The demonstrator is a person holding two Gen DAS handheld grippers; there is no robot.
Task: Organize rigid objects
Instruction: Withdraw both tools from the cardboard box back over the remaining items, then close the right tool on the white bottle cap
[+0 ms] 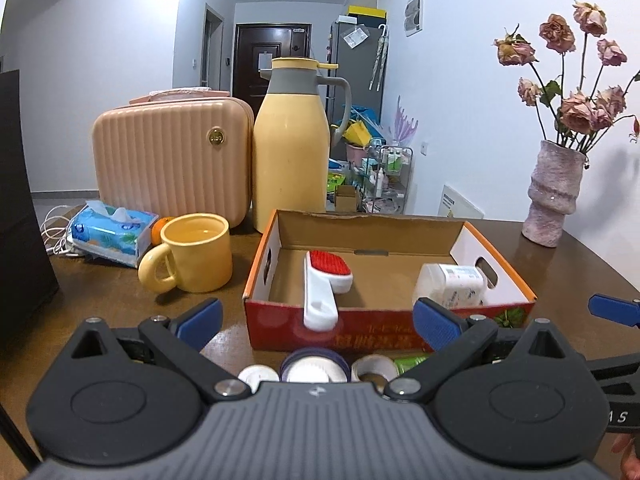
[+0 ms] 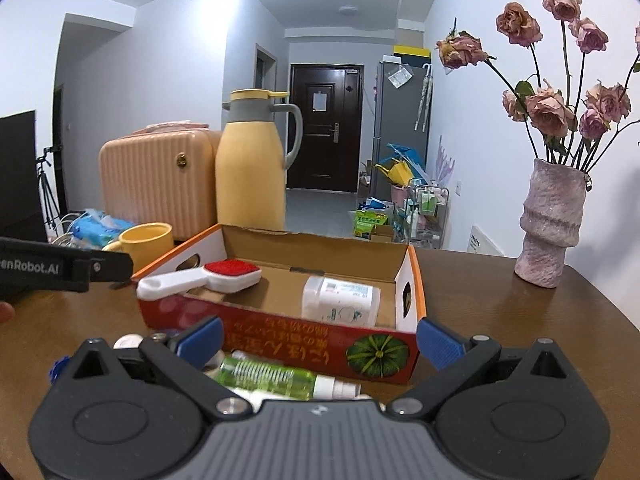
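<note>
Nearest, both grippers poised low over the table edge with fingers spread wide and nothing between them: left gripper (image 1: 318,320) facing the box's near wall, right gripper (image 2: 320,342) just to its right, likely so placed to pick from the row of small items below. Under the left one, a white round cap (image 1: 256,374), a purple-rimmed white jar lid (image 1: 314,368) and a roll of clear tape (image 1: 374,366), all still loose on the dark brown wooden table (image 2: 560,320). Under the right one, a green clear plastic spray bottle with a white nozzle (image 2: 272,374), lying on its side just before the box; probably the next pick, since within easy reach of those open fingers.

Beyond, the shallow open cardboard box with red printed front and orange rim (image 1: 500,276), evidently the collecting place. Already inside: a white plastic lint brush with a red pad (image 1: 324,280), handle propped over the near wall, and a white translucent plastic bottle with a printed label (image 2: 340,300) lying toward the right end. Task judged partly done.

Left of the box, a yellow ceramic mug (image 1: 196,254), a blue tissue pack (image 1: 112,234) and an orange fruit (image 1: 159,227) just behind the mug. Farther back, a pink ribbed hard case (image 1: 168,160) touching or nearly touching a tall yellow thermos jug with a grey collar (image 1: 292,140). At far right, a rough pink-grey vase of dried roses (image 2: 552,224), well apart from the box.

Past the table, white walls, a hallway ending in a dark wooden door (image 2: 326,128), a grey fridge (image 2: 400,120) and floor clutter beside it.
</note>
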